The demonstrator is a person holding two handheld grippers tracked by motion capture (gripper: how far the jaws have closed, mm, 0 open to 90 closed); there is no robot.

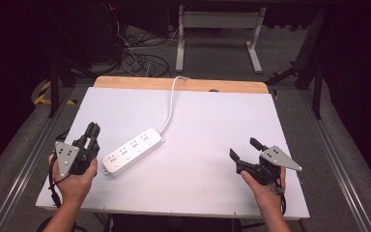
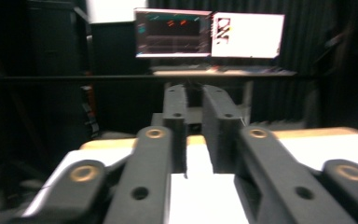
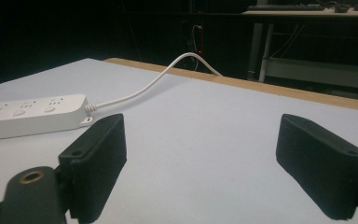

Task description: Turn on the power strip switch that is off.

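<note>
Dark room all around, and a white worktop (image 1: 207,111) in the middle. On it lies a white power strip (image 1: 134,151), its cord (image 1: 170,104) running off the far edge.

The left gripper (image 1: 92,129) sits just beside the strip. Its jaws are nearly together, with a thin gap and nothing in them. The right gripper (image 1: 243,148) is well apart from the strip, jaws wide and holding nothing.

To grab the strip well, open the left jaws wider first, then come at it across its narrow side. Its sockets look empty, though they are small to see.
</note>
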